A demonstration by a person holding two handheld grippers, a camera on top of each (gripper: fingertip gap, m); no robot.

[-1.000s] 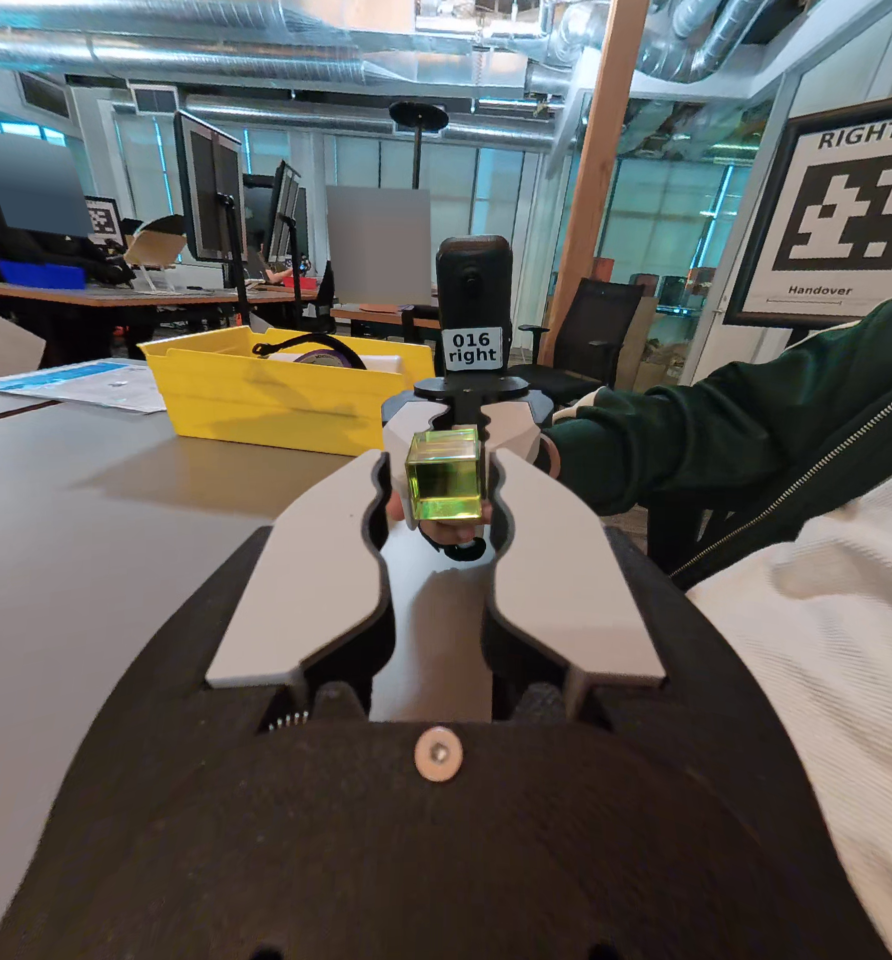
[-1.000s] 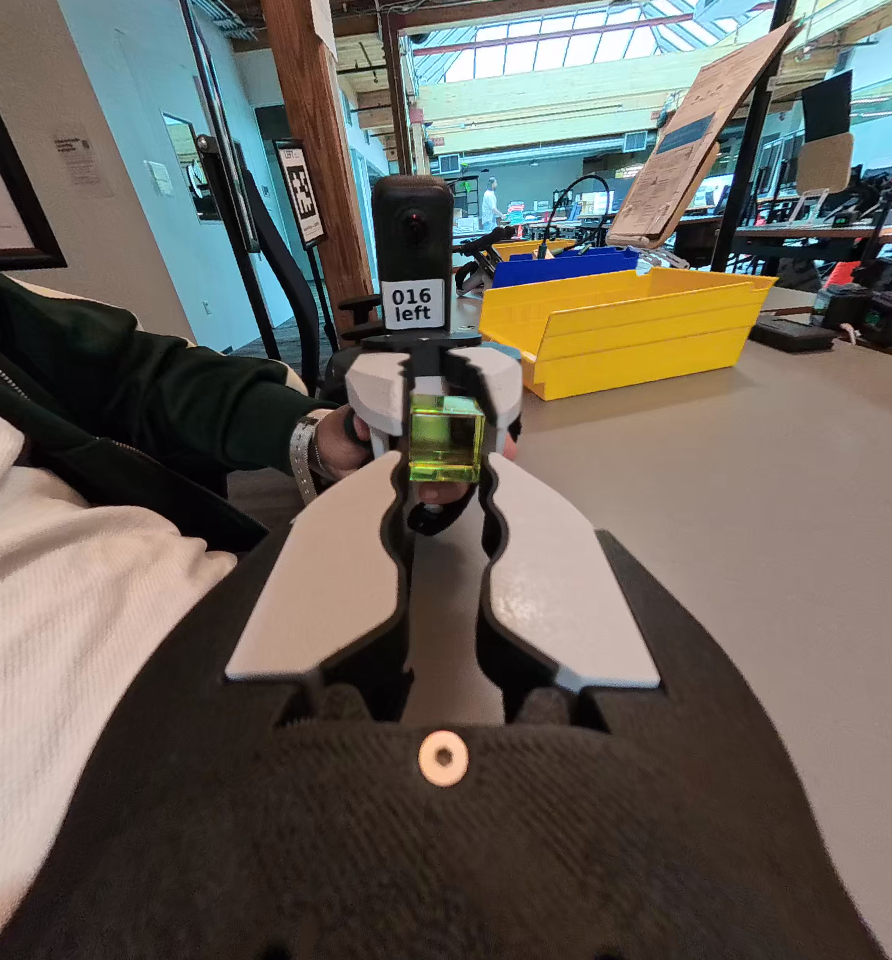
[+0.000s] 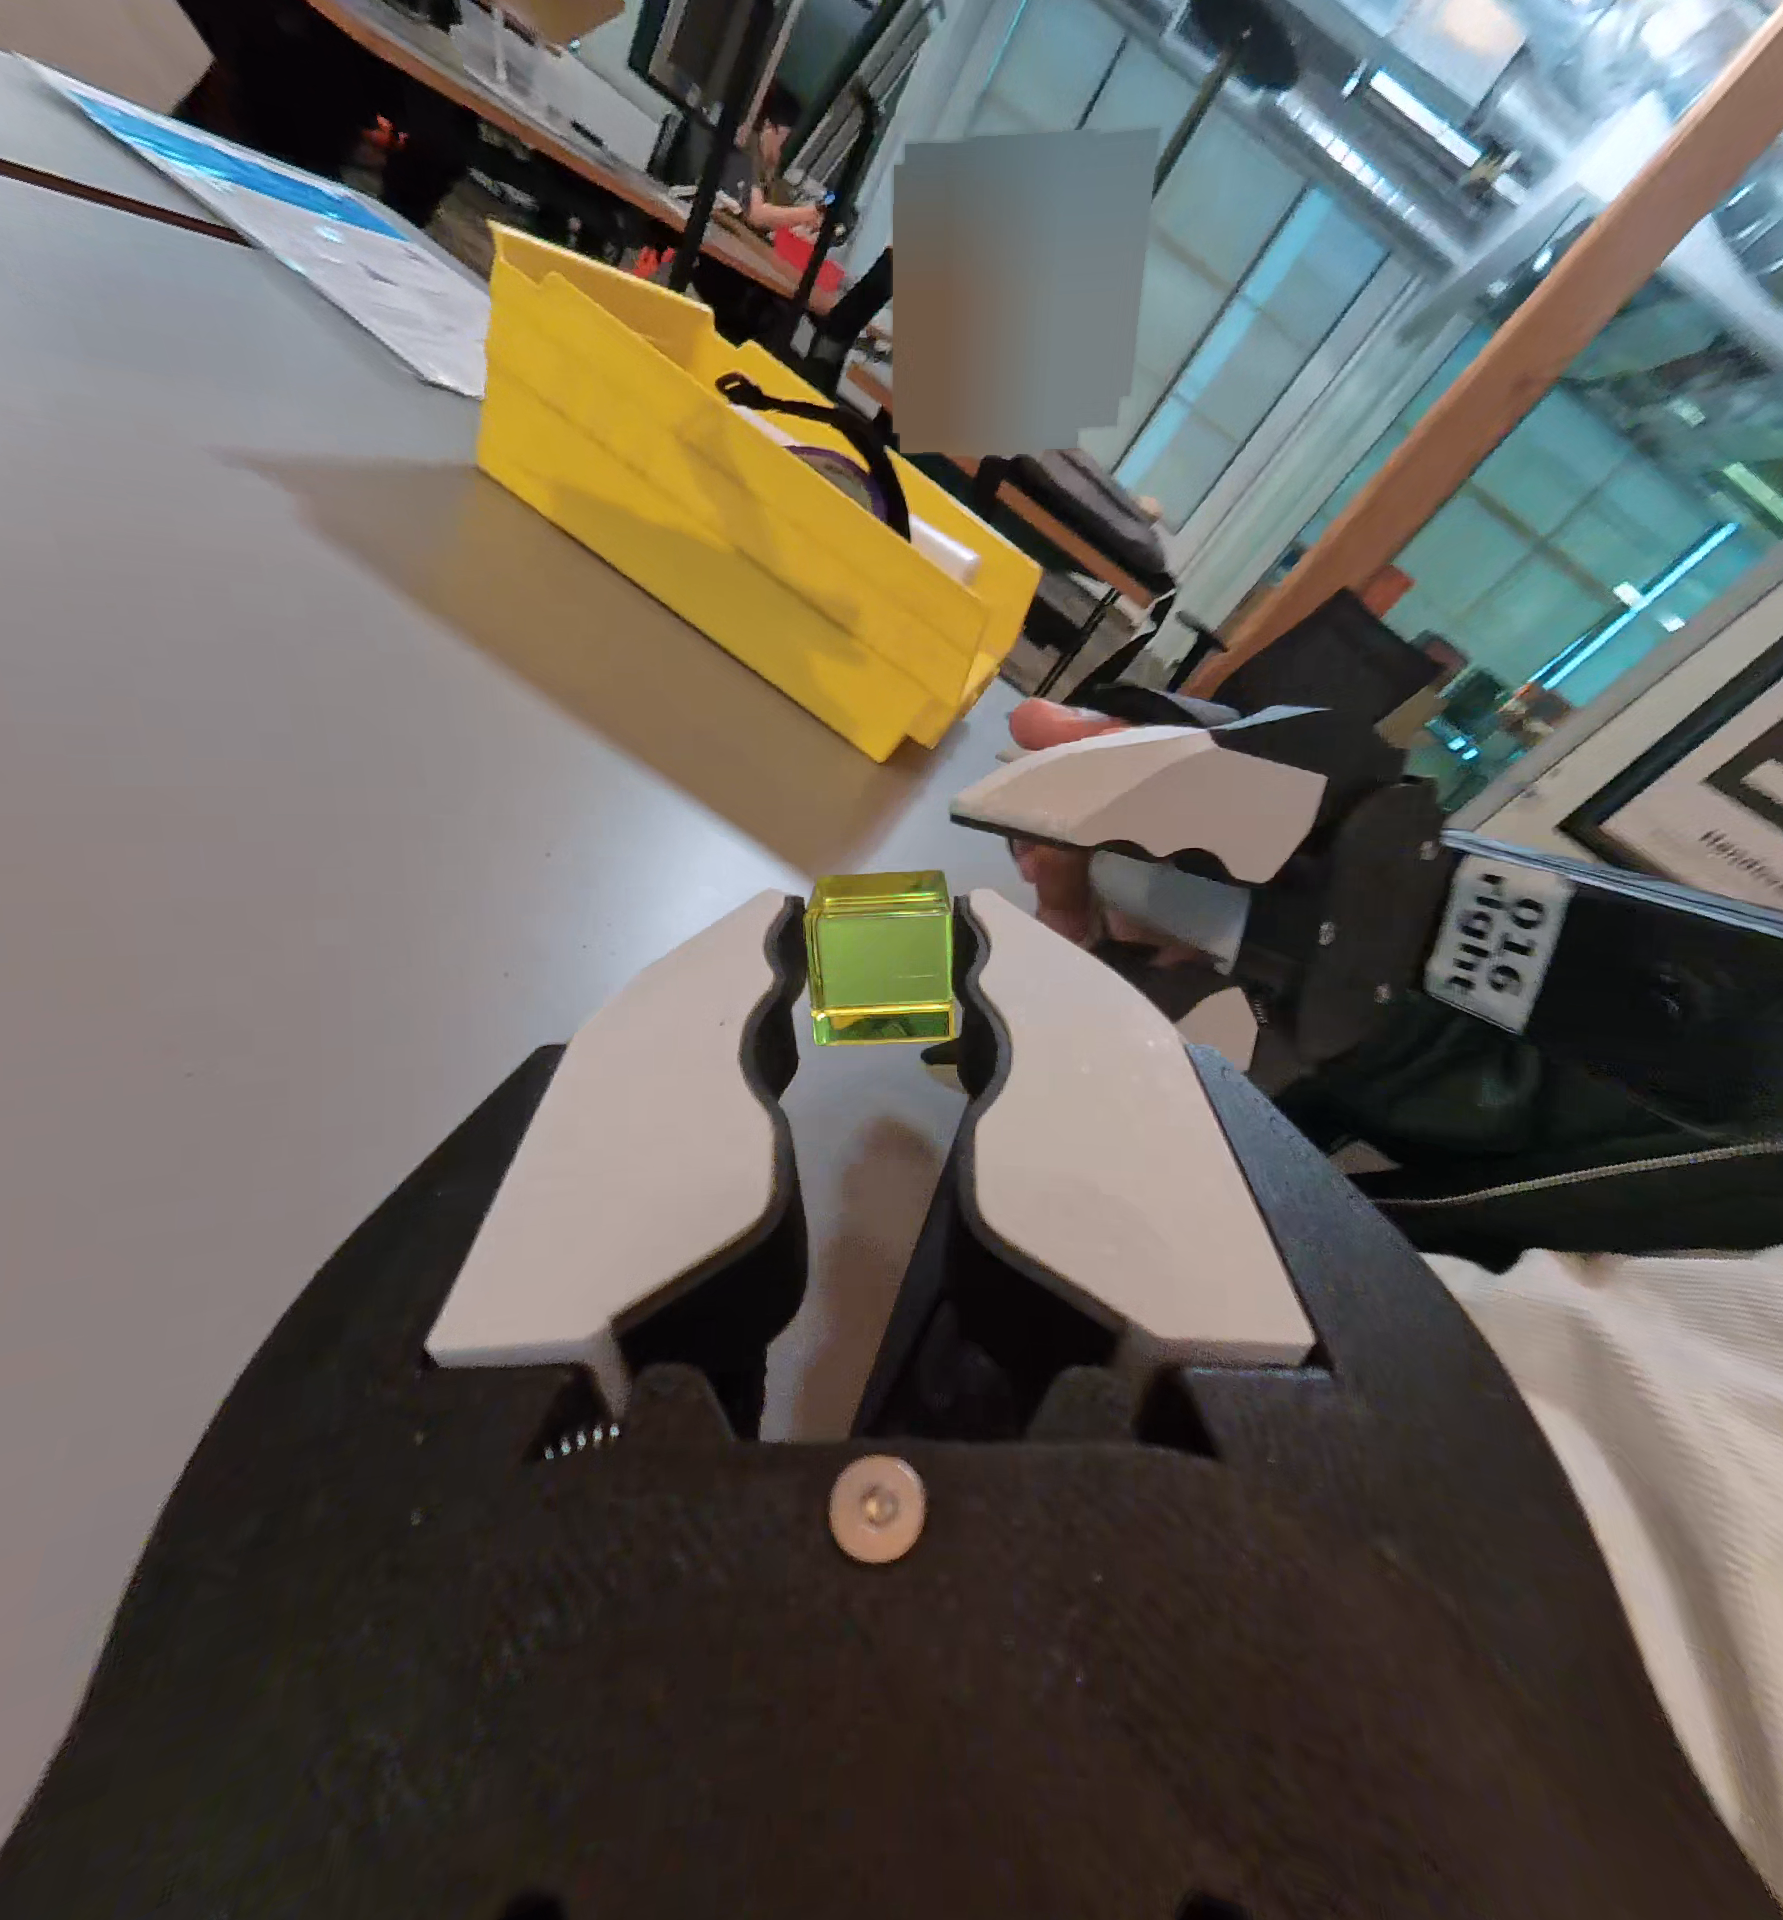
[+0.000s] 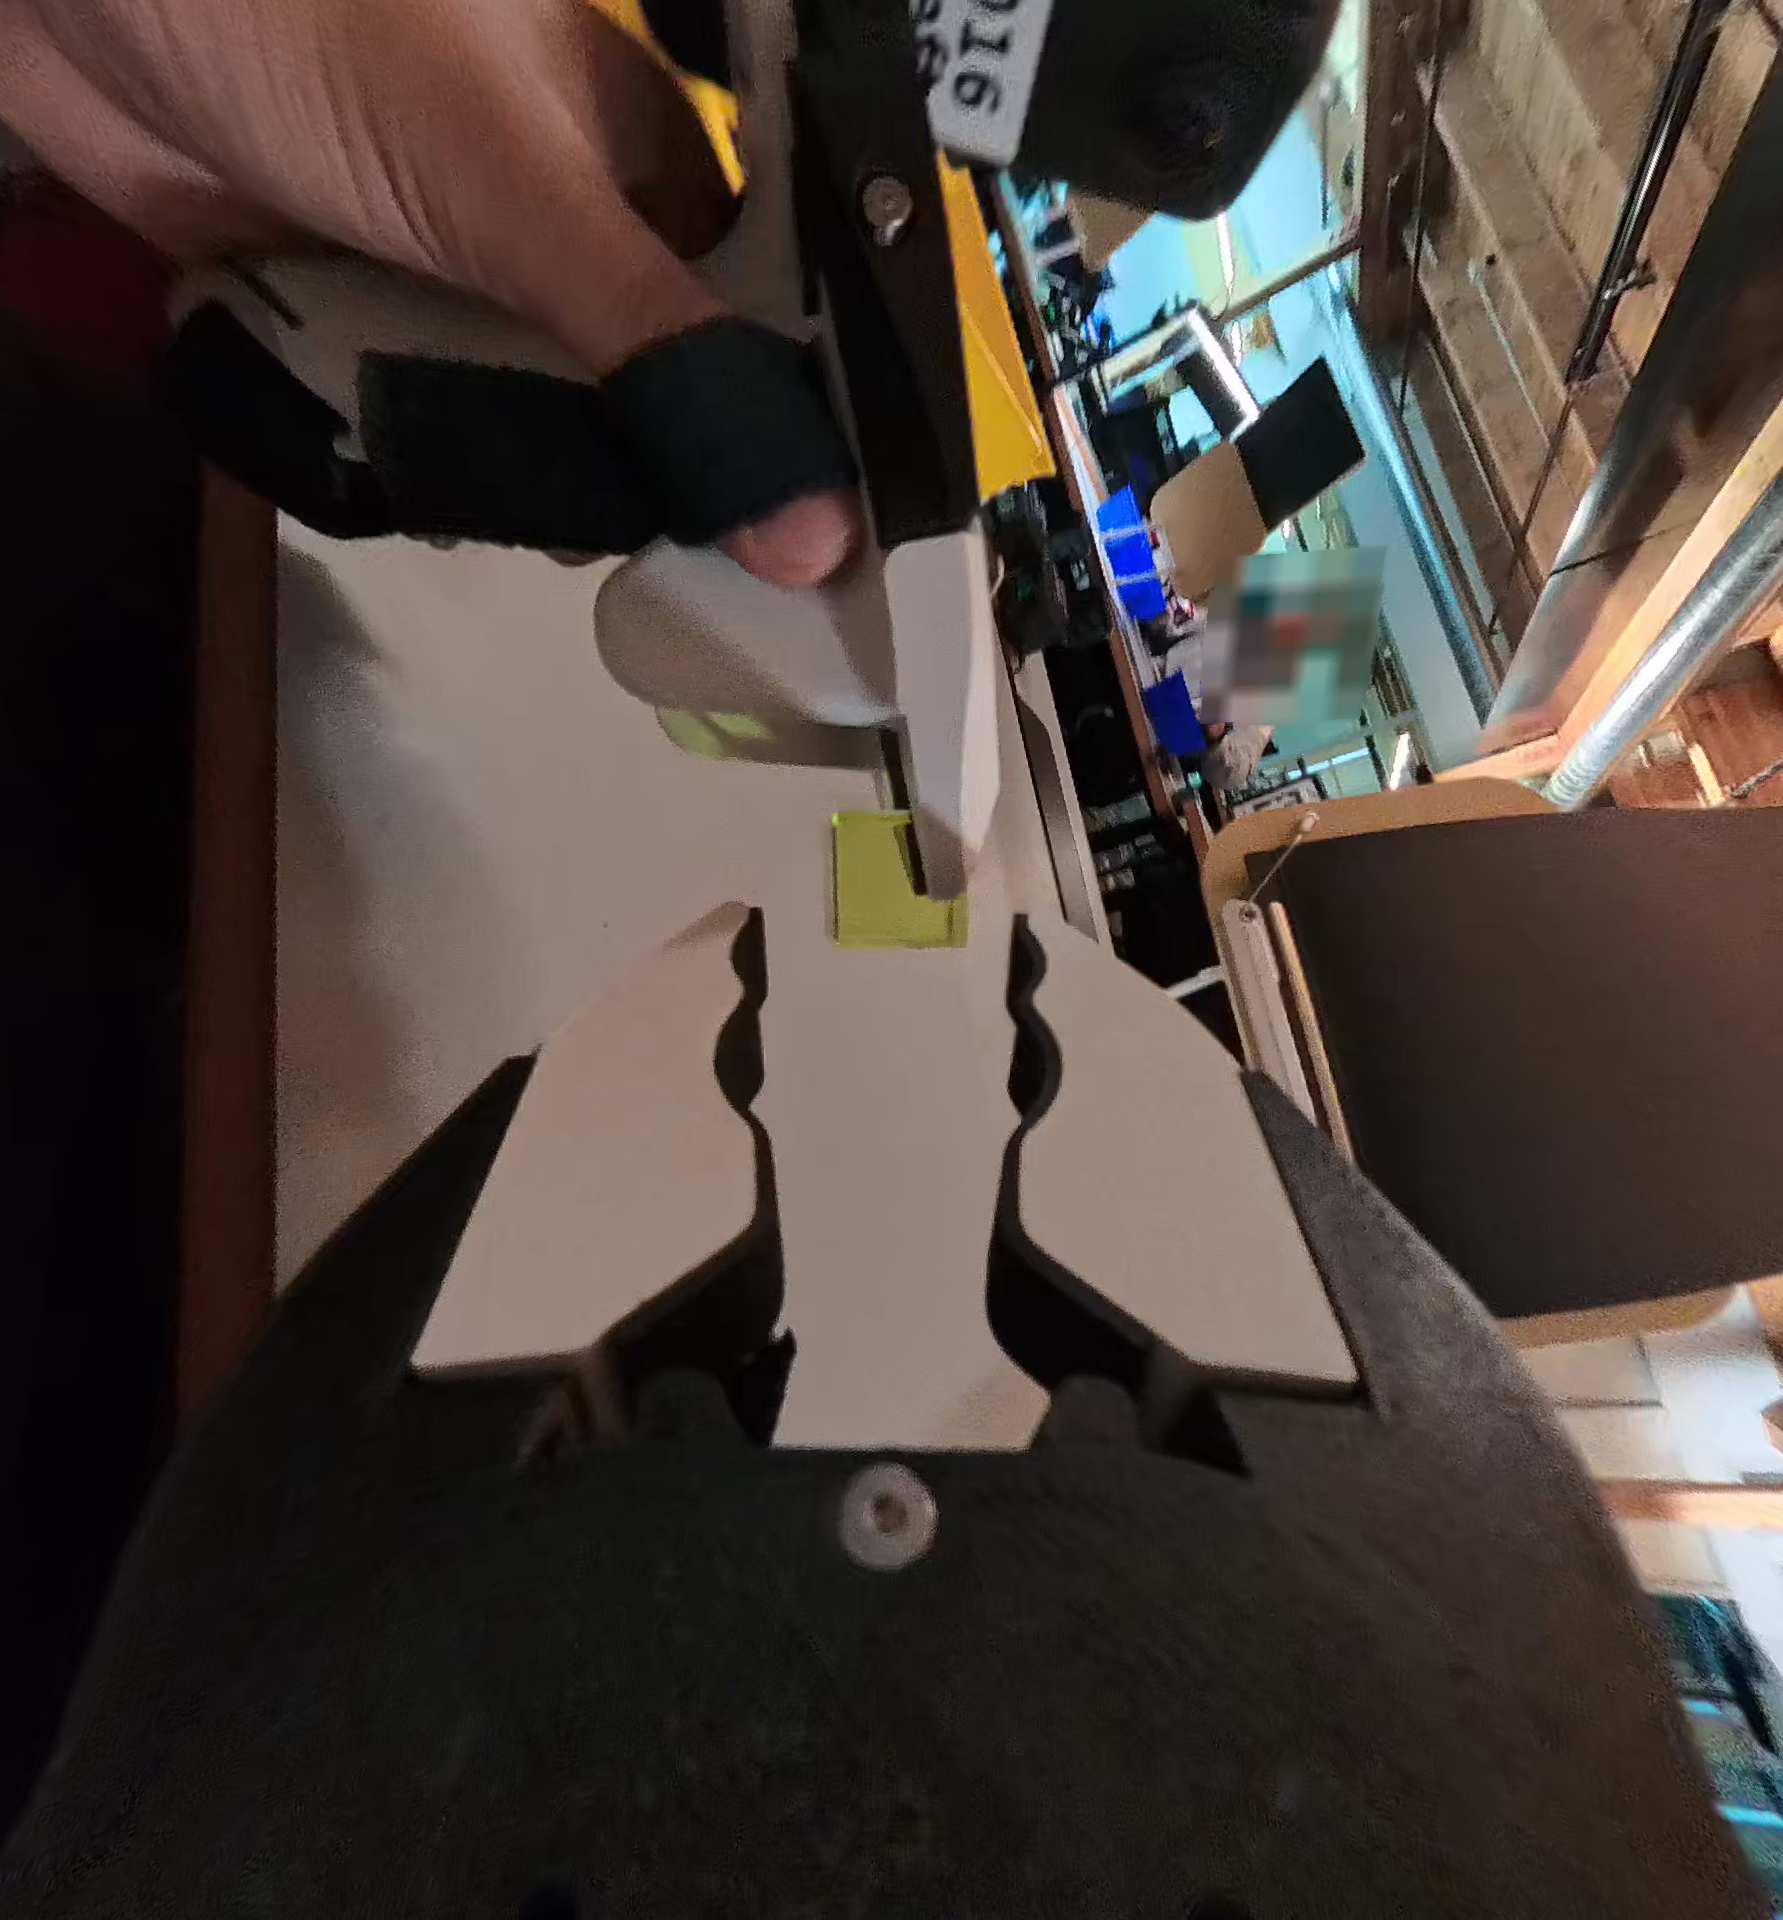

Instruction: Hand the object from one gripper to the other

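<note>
Left tongs (image 3: 879, 951) pinching a translucent green cube (image 3: 879, 961) between the two grey fingertips, holding it up clear of the grey table (image 3: 243, 831). In the left wrist view, cube sitting right at the tips, top face and one side face showing, tinted yellow-green. Right tongs (image 3: 1063, 862) lying off to the right of the cube and a little farther away, turned sideways, apart from the cube and touching nothing. In the right wrist view, right tongs (image 4: 885, 940) standing spread, nothing between the fingers, only bare table showing through the gap. Same view catching the left tongs (image 4: 928, 831) from the side, just beyond the right tips, with the cube (image 4: 882, 894) gripped at their end and partly hidden by one grey finger. Hand (image 4: 430, 177) with a black strap wrapping the left tool's grip, filling the upper left of that view. Yellow bin (image 3: 721, 540) resting on the table farther off, past the cube, with a black cord draping over its rim. Printed sheets (image 3: 347, 249) lying on the far left of the table. Dark green sleeve (image 3: 1593, 1143) and white garment (image 3: 1697, 1507) showing at the right edge of the left wrist view.
</note>
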